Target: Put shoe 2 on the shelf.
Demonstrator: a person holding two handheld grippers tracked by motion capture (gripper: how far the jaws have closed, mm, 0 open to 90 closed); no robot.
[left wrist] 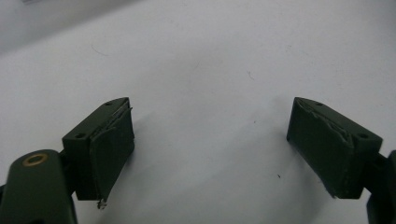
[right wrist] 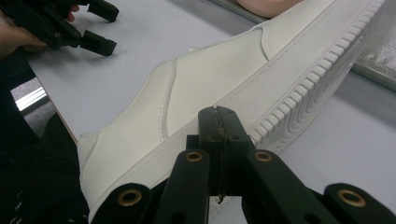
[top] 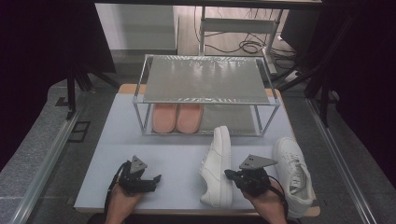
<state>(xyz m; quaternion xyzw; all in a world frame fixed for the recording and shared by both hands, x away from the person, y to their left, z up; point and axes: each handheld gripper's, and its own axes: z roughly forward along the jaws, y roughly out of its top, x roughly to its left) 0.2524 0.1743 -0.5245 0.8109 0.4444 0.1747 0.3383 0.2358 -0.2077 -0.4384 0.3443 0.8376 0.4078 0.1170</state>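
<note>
**Right hand-held gripper clenched beside tipped white sneaker**

Pale bench carried a two-tier metal rack with pink slippers on its lower shelf. One white sneaker lay tipped on its side, long axis running from the near edge toward the rack, just left of the right hand-held gripper. That gripper's jaws were clenched empty, tips at the sole edge. Left hand-held gripper rested released, well apart. Second sneaker sat upright at far right. Right hand was nearer; likely a push or regrasp.
</note>
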